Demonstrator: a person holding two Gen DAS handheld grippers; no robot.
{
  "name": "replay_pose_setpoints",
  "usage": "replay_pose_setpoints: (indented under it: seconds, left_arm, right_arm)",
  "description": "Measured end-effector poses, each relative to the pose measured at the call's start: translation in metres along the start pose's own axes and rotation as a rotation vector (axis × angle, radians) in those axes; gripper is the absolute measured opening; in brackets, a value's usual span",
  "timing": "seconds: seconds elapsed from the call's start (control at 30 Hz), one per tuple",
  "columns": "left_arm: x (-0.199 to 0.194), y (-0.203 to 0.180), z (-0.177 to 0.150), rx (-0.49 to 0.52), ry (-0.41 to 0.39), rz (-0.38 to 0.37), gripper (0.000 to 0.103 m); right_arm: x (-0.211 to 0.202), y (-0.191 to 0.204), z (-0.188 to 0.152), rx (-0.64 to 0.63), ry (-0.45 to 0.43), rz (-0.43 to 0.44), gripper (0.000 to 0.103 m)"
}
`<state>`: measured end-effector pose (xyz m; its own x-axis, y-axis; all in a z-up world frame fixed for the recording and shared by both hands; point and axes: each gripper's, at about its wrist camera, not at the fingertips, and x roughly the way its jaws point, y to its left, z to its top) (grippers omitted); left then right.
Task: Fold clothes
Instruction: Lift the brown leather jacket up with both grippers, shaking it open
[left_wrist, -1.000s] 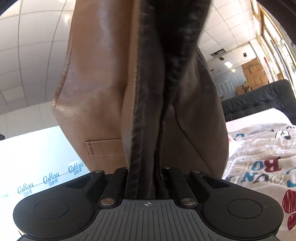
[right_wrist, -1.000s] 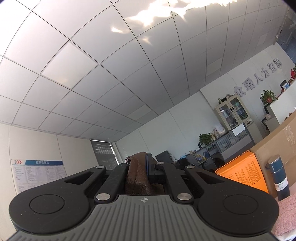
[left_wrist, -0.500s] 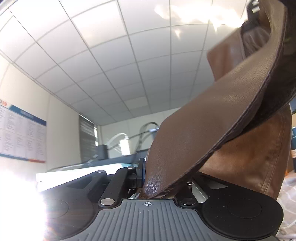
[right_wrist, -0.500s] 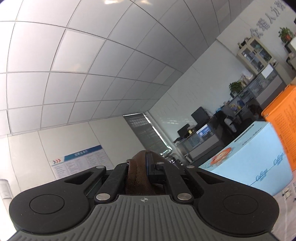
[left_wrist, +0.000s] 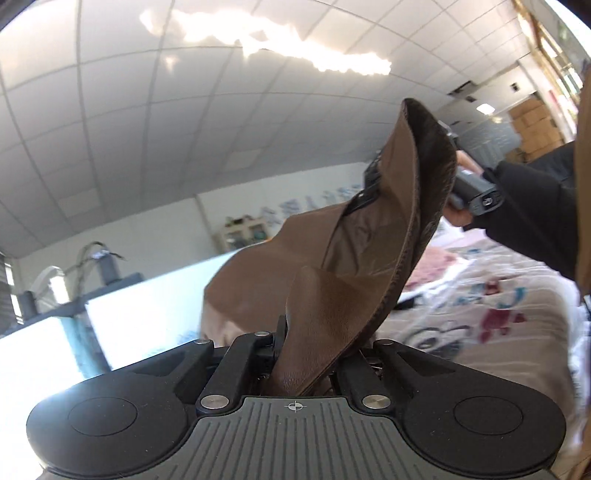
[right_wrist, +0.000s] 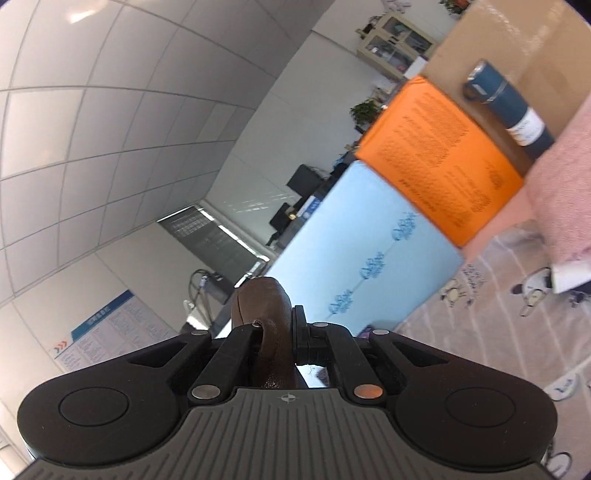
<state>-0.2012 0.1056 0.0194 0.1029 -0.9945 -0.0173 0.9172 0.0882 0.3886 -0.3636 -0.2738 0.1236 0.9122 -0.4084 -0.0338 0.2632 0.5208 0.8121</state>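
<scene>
A brown jacket (left_wrist: 354, 258) of smooth, slightly grained leather-like material hangs in the air between two handheld grippers; the left gripper (left_wrist: 295, 339) pinches a folded edge of it, its black fingers pressed together on the material, which rises from them in a curved, cupped flap with a stitched rim and a darker, matte lining inside. At the flap's upper right edge, seen from the left wrist, the right gripper (left_wrist: 373, 177) shows only in part behind the jacket, held by a hand (left_wrist: 458, 214) in a black sleeve (left_wrist: 535, 206).

From the right wrist, the right gripper (right_wrist: 273, 325) is clamped on a rounded, glossy brown fold (right_wrist: 264, 295) of the same jacket, which bulges just above its fingers. Below the jacket lies a bedspread (left_wrist: 509, 321) in pale beige with cartoon prints and lettering, somewhat blurred; a pink knitted cloth (right_wrist: 561, 184) rests on it to the jacket's right. Behind the jacket stand a light blue box (right_wrist: 365, 251) with repeated small logos, an orange box (right_wrist: 443, 147) covered in fine print, and a plain cardboard box (right_wrist: 517, 40); a dark blue cylindrical bottle (right_wrist: 509, 107) with a white label stands against the cardboard. A white tiled ceiling (left_wrist: 184, 129) fills the space above the jacket.
</scene>
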Motion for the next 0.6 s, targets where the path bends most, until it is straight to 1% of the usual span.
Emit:
replay_pose_setpoints:
  seconds: [0.07, 0.13, 0.2, 0.27, 0.3, 0.37, 0.43, 0.47, 0.5, 0.53, 0.57, 0.6]
  left_arm:
    - [0.020, -0.016, -0.009, -0.042, 0.016, -0.146, 0.001]
    - [0.035, -0.029, -0.018, -0.090, 0.024, -0.260, 0.001]
    - [0.051, -0.041, -0.020, -0.110, 0.037, -0.340, 0.001]
    - [0.067, -0.053, -0.021, -0.128, 0.062, -0.418, 0.003]
    - [0.084, -0.046, -0.022, -0.136, 0.072, -0.445, 0.009]
    - [0.089, -0.050, -0.021, -0.140, 0.069, -0.490, 0.014]
    - [0.097, -0.038, -0.020, -0.133, 0.040, -0.504, 0.024]
    - [0.096, -0.036, -0.018, -0.145, 0.024, -0.495, 0.026]
    - [0.090, -0.033, -0.018, -0.172, 0.016, -0.486, 0.033]
    - [0.080, -0.030, -0.016, -0.215, 0.008, -0.473, 0.045]
    - [0.069, -0.026, -0.013, -0.260, 0.000, -0.461, 0.054]
    - [0.062, -0.016, -0.011, -0.313, -0.015, -0.445, 0.073]
  right_arm:
    - [-0.019, -0.030, -0.001, 0.022, -0.021, -0.089, 0.002]
    - [-0.039, -0.063, -0.002, 0.037, -0.043, -0.186, 0.002]
    - [-0.059, -0.095, -0.004, 0.051, -0.062, -0.281, 0.002]
    - [-0.069, -0.127, -0.006, 0.067, -0.054, -0.350, 0.002]
    - [-0.074, -0.142, -0.007, 0.074, -0.051, -0.384, 0.003]
    - [-0.082, -0.171, -0.008, 0.098, -0.036, -0.443, 0.005]
    - [-0.089, -0.196, -0.011, 0.136, -0.017, -0.482, 0.006]
    - [-0.092, -0.209, -0.013, 0.158, -0.007, -0.498, 0.009]
    - [-0.095, -0.220, -0.015, 0.187, 0.001, -0.493, 0.009]
    - [-0.097, -0.223, -0.016, 0.198, -0.003, -0.473, 0.008]
    - [-0.100, -0.225, -0.018, 0.205, -0.006, -0.456, 0.011]
    - [-0.101, -0.222, -0.017, 0.190, -0.003, -0.446, 0.016]
